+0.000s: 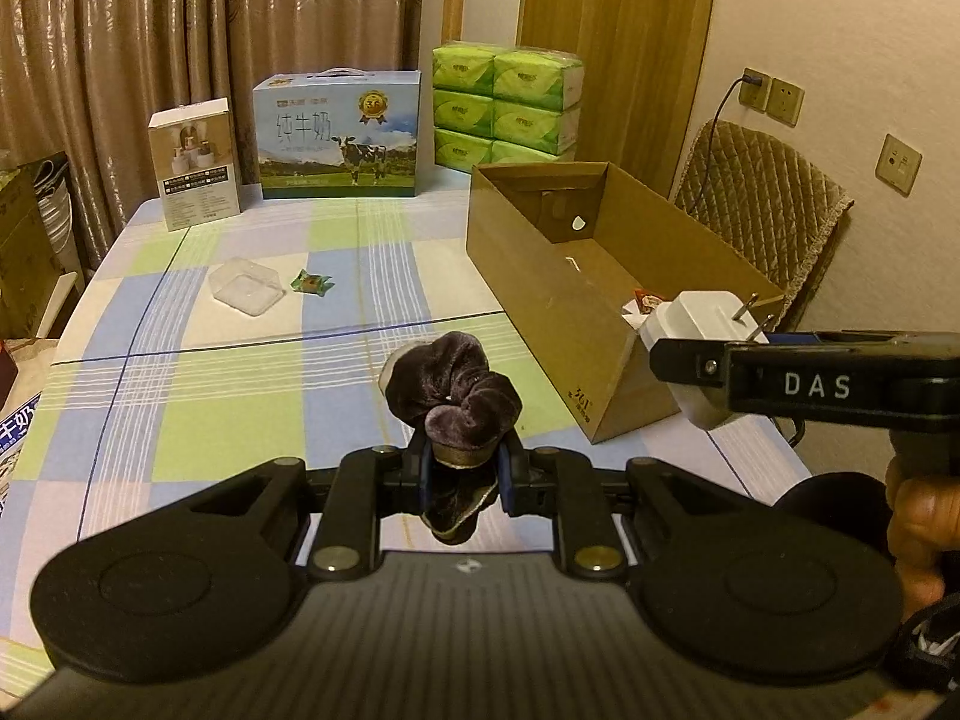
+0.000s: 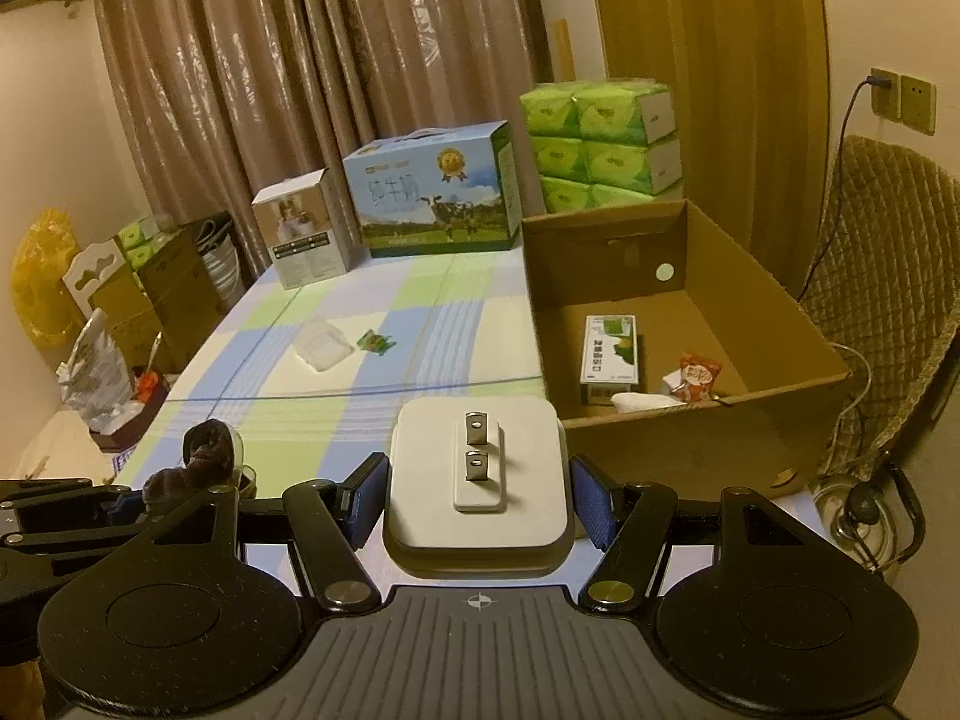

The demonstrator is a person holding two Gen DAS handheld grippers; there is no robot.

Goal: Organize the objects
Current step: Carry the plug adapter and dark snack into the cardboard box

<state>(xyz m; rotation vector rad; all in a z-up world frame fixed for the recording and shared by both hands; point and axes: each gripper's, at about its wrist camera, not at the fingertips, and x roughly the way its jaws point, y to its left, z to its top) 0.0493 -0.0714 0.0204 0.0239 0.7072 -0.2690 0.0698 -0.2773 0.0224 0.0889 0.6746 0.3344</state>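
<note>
The left tool (image 1: 465, 471) is closed narrow on a dark brown velvet scrunchie (image 1: 453, 399), which bulges up above its blue-padded fingers (image 1: 425, 474) and hangs a little below them, held in the air over the checked cloth of the counter (image 1: 240, 372). The right tool (image 2: 477, 501) grips a white plug adapter (image 2: 477, 480) between its own blue pads (image 2: 367, 501), its two metal prongs pointing upward in the right wrist view; from the left wrist view the same adapter (image 1: 699, 330) shows at the near end of the open cardboard box (image 1: 558, 300), just beside its near corner, though whether it is over the box or short of it I cannot tell. The box stands on the right side of the counter with its flaps open, and inside it lie a small green-and-white carton (image 2: 609, 357), a red snack packet (image 2: 696, 375) and something white at the near wall (image 2: 642, 401). Out on the counter, well apart from both tools, a clear plastic container (image 1: 246, 287) lies next to a green-wrapped candy (image 1: 311, 283), the two close but not touching. Along the far edge stand a small white product box (image 1: 195, 165), a blue milk carton case with a cow on it (image 1: 337, 135) and a stack of green tissue packs (image 1: 507, 111). A padded chair (image 1: 762, 204) sits behind the box by the wall.
</note>
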